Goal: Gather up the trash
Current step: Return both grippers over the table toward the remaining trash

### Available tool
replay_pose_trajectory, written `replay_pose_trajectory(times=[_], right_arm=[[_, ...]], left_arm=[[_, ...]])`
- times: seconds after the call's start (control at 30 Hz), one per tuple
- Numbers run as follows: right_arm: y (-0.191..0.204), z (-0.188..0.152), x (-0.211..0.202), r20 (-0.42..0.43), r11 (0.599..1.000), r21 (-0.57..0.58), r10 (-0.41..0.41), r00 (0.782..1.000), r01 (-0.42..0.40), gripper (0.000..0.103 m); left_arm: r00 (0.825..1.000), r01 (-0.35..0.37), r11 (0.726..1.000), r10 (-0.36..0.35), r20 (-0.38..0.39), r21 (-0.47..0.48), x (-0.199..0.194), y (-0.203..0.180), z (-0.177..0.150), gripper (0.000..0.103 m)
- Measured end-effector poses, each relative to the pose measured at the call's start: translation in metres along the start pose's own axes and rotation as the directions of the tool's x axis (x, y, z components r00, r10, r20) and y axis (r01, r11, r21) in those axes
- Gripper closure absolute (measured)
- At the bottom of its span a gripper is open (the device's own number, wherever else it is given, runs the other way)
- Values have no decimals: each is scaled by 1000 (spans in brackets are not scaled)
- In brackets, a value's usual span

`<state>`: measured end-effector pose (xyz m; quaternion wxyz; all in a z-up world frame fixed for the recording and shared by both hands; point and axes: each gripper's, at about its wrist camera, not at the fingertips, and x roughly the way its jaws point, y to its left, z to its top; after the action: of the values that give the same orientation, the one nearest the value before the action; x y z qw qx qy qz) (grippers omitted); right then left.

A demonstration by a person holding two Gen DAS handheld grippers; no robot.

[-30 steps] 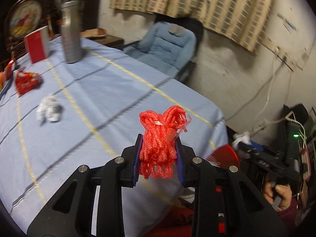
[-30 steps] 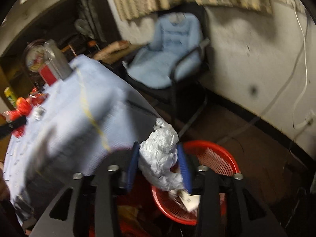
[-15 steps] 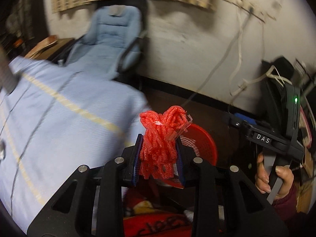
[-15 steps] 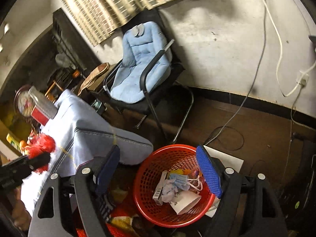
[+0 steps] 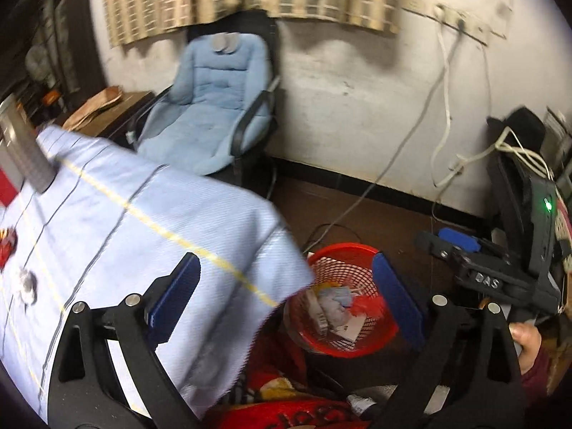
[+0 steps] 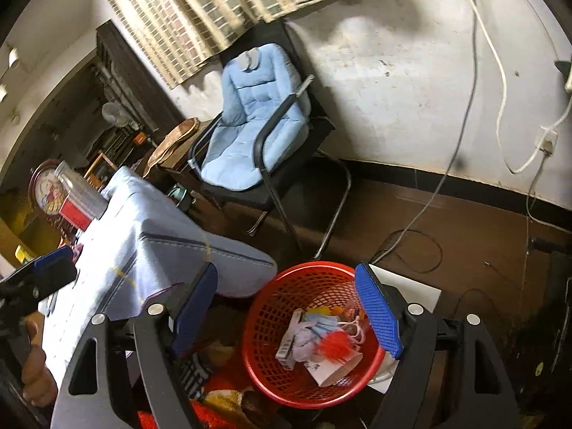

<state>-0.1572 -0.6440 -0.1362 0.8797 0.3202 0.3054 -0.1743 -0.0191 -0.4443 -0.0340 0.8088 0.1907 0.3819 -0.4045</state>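
Left gripper [image 5: 286, 295]: you are letting its jaws swing open right now, and nothing is sitting between the blue pads; they are standing wide with only air and the scene below showing through the gap.
Right gripper [image 6: 286, 312]: you are holding its jaws spread wide and empty, pads gripping nothing.
Red basket [image 6: 271, 307]: it is sitting on the floor below and ahead of both pairs of jaws, mouth facing up; in the right wrist view it is filling the gap between the pads.
Red mesh bundle [image 6: 334, 346]: it is lying inside the basket on the other trash, blurred; its long axis is running roughly across the gap between your right jaws, though which end is which you cannot tell.
Crumpled pale wad [image 6: 304, 336]: it is resting in the basket just left of the red bundle, touching it.
Table [image 5: 107, 221]: its blue cloth corner is hanging beneath your left jaw.
White scrap [image 5: 26, 282]: it is lying on the cloth, well left of your left jaw.
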Motion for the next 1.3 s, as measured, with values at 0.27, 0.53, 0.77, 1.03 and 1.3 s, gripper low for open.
replay_pose_trajectory(times=[0.27, 0.53, 0.77, 1.03, 1.3], right_arm=[[63, 2, -4, -11, 993, -117, 33, 999, -34, 25], [152, -1, 9, -55, 959, -268, 79, 995, -91, 21], [245, -7, 40, -153, 908, -367, 158, 976, -204, 16], [344, -23, 81, -271, 827, -465, 208, 940, -317, 15], [413, -28, 120, -374, 771, -486, 242, 895, -412, 15]], left_arm=[[998, -58, 991, 62, 34, -121, -35, 61, -17, 10], [988, -120, 961, 141, 70, -248, -75, 135, -43, 8], [957, -265, 891, 290, 13, -368, -101, 231, -77, 7], [899, -429, 759, 414, -145, -490, -114, 337, -134, 7], [910, -413, 643, 323, -261, -645, -105, 388, -177, 6]])
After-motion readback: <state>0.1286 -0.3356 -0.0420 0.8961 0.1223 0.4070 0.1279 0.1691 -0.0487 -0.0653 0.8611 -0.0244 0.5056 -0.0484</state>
